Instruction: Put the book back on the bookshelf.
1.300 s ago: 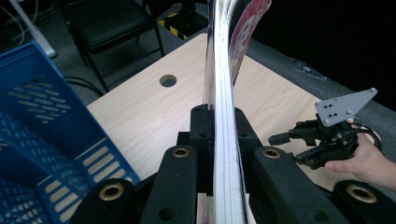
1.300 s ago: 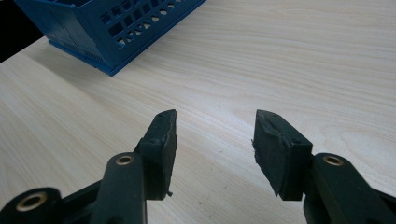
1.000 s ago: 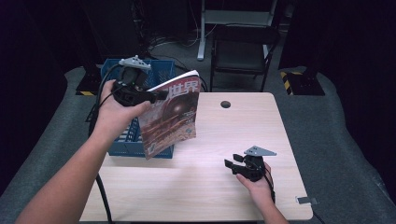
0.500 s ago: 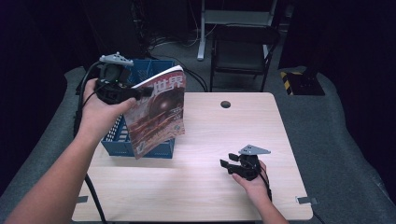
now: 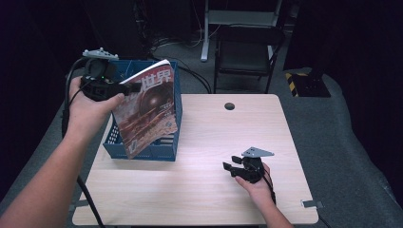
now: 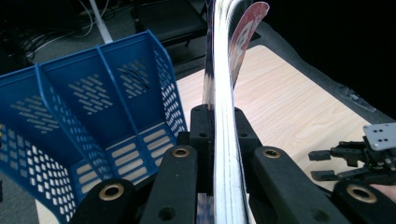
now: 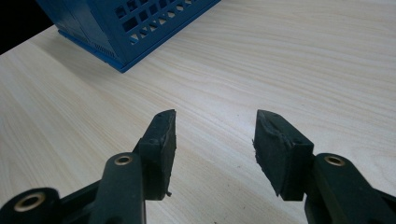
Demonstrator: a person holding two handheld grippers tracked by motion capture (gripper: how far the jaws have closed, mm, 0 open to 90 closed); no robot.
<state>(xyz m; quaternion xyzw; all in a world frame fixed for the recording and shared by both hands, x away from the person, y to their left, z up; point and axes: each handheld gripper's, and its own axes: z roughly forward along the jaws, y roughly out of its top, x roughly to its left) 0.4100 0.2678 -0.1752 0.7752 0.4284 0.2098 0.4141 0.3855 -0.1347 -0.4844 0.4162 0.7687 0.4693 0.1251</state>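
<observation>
A magazine [image 5: 147,111] with a reddish-brown cover hangs upright in the air over the blue file rack [image 5: 167,151]. My left gripper [image 5: 127,88] is shut on its upper left edge. In the left gripper view the magazine [image 6: 223,116] runs edge-on between the jaws of that gripper [image 6: 219,126], above the blue file rack [image 6: 84,116] and its dividers. My right gripper [image 5: 231,169] rests low over the table [image 5: 209,137] at the front right, open with nothing between its fingers. The right gripper view has the same gripper [image 7: 215,135] over bare wood.
The file rack stands at the table's left side; its corner [image 7: 121,28] is ahead of the right gripper. A round cable hole [image 5: 229,106] marks the table's far middle. A black chair [image 5: 244,52] stands behind the table. Grey cloth [image 5: 342,142] surrounds it.
My left hand has carried the magazine leftward and slightly up, from beside the rack's right edge to over the rack. The right hand has stayed in place.
</observation>
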